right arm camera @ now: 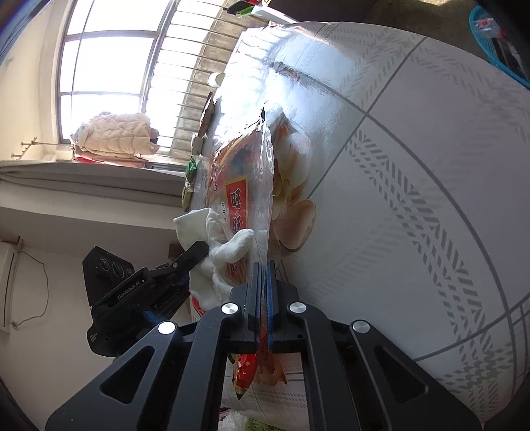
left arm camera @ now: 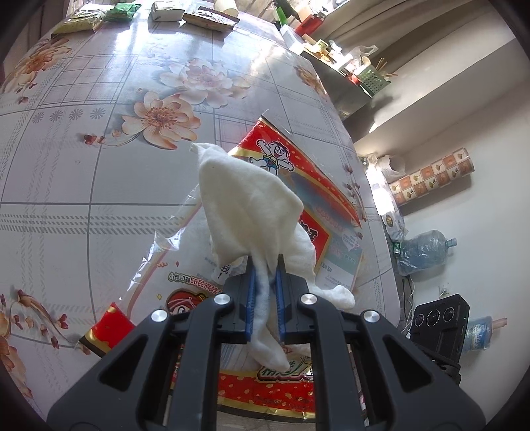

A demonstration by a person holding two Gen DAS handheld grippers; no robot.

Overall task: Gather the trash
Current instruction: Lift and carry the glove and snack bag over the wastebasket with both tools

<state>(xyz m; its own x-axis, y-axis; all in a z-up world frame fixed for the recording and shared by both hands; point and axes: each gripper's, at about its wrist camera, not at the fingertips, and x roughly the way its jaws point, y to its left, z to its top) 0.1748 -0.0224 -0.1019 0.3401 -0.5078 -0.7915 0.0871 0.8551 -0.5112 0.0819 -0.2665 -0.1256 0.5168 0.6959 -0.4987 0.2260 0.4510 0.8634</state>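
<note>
A large red and clear snack bag [left arm camera: 318, 185] lies on the flowered tablecloth [left arm camera: 99, 185]. My left gripper [left arm camera: 265, 262] is shut on a crumpled white cloth [left arm camera: 245, 199] and holds it just above the bag. In the right wrist view the bag [right arm camera: 245, 185] stands edge-on, and my right gripper [right arm camera: 264, 265] is shut on its clear plastic edge, with a red corner showing below the pads. To its left, the white cloth [right arm camera: 228, 248] hangs from the left gripper [right arm camera: 198, 248], against the bag's face.
Snack packets [left arm camera: 86, 20], a small box [left arm camera: 165, 10] and a paper cup [left arm camera: 227, 8] sit at the table's far edge. Beyond the table's right side are a green basket [left arm camera: 374, 79], a water bottle [left arm camera: 427, 252] and a black device [left arm camera: 440, 318]. A blue basket [right arm camera: 497, 36] stands beyond the table.
</note>
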